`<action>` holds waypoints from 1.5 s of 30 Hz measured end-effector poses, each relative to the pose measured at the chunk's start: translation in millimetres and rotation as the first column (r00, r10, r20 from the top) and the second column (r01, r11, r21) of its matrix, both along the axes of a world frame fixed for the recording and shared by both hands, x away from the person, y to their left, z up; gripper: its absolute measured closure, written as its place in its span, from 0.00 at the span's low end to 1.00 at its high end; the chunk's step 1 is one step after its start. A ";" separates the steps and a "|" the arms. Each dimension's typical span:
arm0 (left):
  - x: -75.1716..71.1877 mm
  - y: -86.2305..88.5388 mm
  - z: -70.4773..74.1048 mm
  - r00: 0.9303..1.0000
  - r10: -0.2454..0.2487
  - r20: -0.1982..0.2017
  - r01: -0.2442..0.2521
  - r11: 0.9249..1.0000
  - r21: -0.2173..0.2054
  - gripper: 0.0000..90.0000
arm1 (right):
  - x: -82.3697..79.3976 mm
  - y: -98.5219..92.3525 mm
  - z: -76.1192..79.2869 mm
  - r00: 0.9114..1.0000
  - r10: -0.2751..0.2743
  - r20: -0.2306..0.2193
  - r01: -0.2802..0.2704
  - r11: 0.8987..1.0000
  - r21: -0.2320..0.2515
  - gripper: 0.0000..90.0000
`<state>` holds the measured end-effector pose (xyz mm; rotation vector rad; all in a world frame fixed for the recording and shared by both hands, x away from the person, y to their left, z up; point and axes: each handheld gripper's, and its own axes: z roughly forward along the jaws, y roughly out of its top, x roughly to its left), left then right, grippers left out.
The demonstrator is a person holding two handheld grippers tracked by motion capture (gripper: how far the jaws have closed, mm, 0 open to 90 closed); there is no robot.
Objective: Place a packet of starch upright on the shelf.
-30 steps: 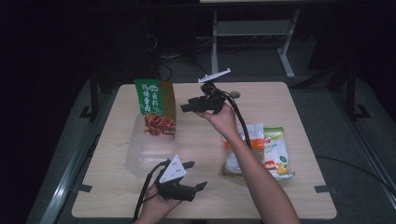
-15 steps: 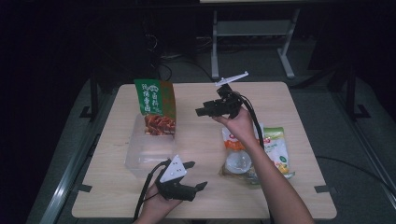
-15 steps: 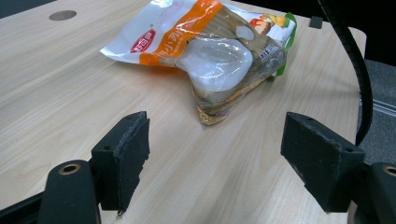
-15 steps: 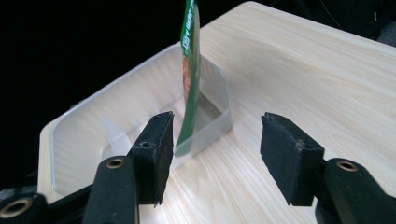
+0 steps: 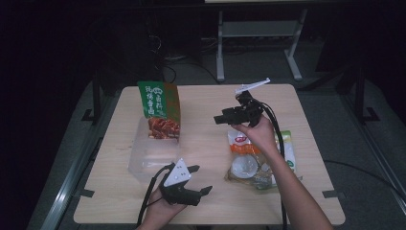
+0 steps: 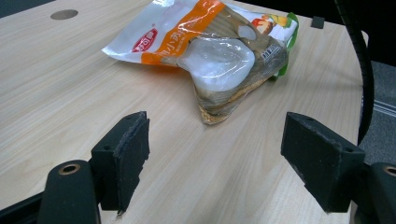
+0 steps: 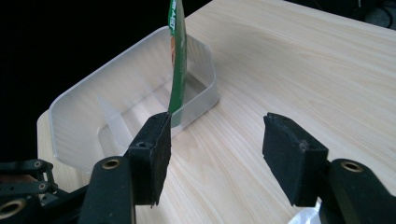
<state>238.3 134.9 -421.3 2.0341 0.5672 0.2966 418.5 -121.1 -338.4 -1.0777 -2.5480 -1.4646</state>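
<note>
A light wooden table [image 5: 206, 100] stands on a dark grey floor [image 5: 354, 120], with a pale metal frame [image 5: 258, 33] behind it in the dim background.

Item count: one clear tub [image 5: 151, 153] on one worktop [image 5: 201, 143]. One green pouch [image 5: 159, 109] stands in it. Two snack bags lie stacked: one orange-white bag [image 5: 245, 152], one green-edged bag [image 5: 288, 152]. Two grippers: left gripper [image 5: 197, 179], right gripper [image 5: 220, 118].

Left gripper [image 6: 215, 163] jaws wide apart, nothing between — snack bags [image 6: 210, 51] beyond on wooden table [image 6: 60, 79].
</note>
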 end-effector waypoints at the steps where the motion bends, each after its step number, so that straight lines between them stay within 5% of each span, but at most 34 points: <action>1: 0.0 0.1 0.1 1.000 -0.001 0.001 0.001 1.000 0.002 0.26 | -2.2 -2.7 -0.4 1.000 -0.007 0.006 0.007 1.000 0.002 0.46; 22: 0.5 -0.4 -1.0 1.000 0.001 0.002 -0.001 1.000 0.009 0.26 | -27.3 -41.5 -14.0 0.999 -0.050 -0.019 0.049 0.998 -0.034 0.43; 45: -0.7 -2.9 -1.6 1.000 0.001 0.006 -0.001 1.000 0.015 0.26 | -53.1 -100.4 -43.8 0.986 -0.144 -0.083 0.138 0.987 -0.077 0.43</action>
